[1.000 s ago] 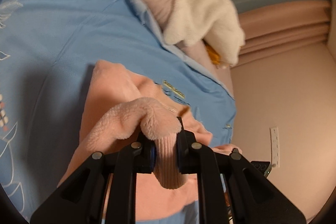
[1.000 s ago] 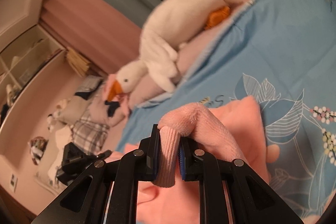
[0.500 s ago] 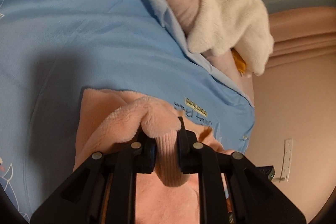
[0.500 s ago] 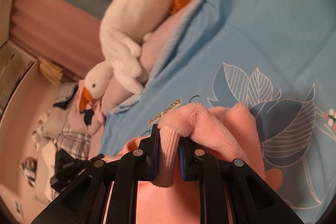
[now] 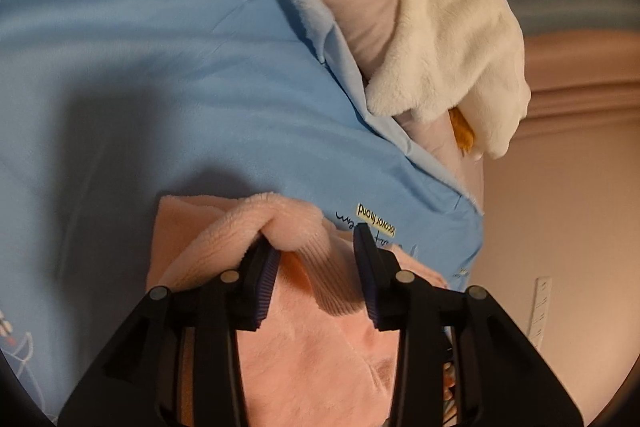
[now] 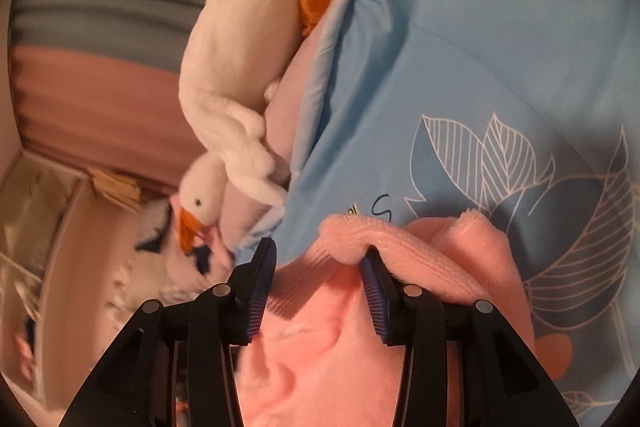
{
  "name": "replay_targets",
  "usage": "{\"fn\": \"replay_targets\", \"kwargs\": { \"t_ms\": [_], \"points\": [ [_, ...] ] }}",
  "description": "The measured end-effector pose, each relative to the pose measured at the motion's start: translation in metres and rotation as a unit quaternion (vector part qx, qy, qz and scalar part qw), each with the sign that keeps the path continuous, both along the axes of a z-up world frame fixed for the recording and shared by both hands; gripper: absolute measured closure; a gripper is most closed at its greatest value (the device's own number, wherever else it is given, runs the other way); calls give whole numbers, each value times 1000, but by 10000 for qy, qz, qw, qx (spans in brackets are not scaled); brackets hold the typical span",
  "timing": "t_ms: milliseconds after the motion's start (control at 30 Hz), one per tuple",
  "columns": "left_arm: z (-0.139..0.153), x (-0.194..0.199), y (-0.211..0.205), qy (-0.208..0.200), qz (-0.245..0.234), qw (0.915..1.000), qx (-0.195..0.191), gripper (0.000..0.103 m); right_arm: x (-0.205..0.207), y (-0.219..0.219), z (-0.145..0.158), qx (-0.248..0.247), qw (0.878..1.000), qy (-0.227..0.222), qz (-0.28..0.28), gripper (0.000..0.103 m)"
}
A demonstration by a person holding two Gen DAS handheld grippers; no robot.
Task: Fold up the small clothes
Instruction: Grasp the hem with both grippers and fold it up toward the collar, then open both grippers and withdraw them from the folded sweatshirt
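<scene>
1. Left gripper (image 5: 316, 267) jaws were just opened; ribbed cuff of pink garment (image 5: 320, 339) lay loose between them.
2. Right gripper (image 6: 320, 279) jaws likewise; garment on blue bedsheet (image 6: 480, 47).

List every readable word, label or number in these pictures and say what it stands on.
"locovor fnond", as best it reads, upside down: yellow label printed on the blue bedsheet.
Dark handwriting-style script beside that label: too little shows to read.
Part of the same print in the right wrist view: cut off, unreadable.
</scene>
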State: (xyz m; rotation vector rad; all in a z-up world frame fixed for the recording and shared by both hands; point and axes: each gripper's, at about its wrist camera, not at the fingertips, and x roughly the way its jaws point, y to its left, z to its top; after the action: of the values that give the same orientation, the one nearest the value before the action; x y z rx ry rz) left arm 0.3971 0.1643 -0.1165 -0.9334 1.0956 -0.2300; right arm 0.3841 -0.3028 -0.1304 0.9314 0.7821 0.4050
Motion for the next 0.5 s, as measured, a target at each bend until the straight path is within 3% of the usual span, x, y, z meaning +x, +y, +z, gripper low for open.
{"fn": "replay_targets", "kwargs": {
  "t_ms": [67,100,167,200,233,267,333,400,500],
  "points": [
    [1,1,2,20,-20,9999,-118,61,-1,0,8,57,9999,-97,96,60],
    [-1,1,7,67,8,9993,-369,54,0,-5,9,334,9994,-59,83,59],
    [-5,1,14,148,149,9975,-679,48,2,-17,2,1150,9933,102,0,42],
    [-2,-1,19,136,281,9982,-503,48,1,-24,-5,1585,9871,194,-123,36],
    [4,-1,19,77,365,9990,-262,48,-2,-30,-7,1668,9853,241,-298,32],
    [14,-5,22,-63,430,9990,103,47,-8,-35,-4,1380,9888,183,-537,32],
    [25,-10,27,-246,438,9984,259,38,-15,-36,4,919,9940,5,-590,32],
    [33,-17,28,-379,420,9976,404,37,-22,-35,11,721,9962,-137,-460,32],
    [43,-32,13,-634,66,9929,1001,37,-37,-21,31,-175,9988,-444,-136,33]
  ]
}}
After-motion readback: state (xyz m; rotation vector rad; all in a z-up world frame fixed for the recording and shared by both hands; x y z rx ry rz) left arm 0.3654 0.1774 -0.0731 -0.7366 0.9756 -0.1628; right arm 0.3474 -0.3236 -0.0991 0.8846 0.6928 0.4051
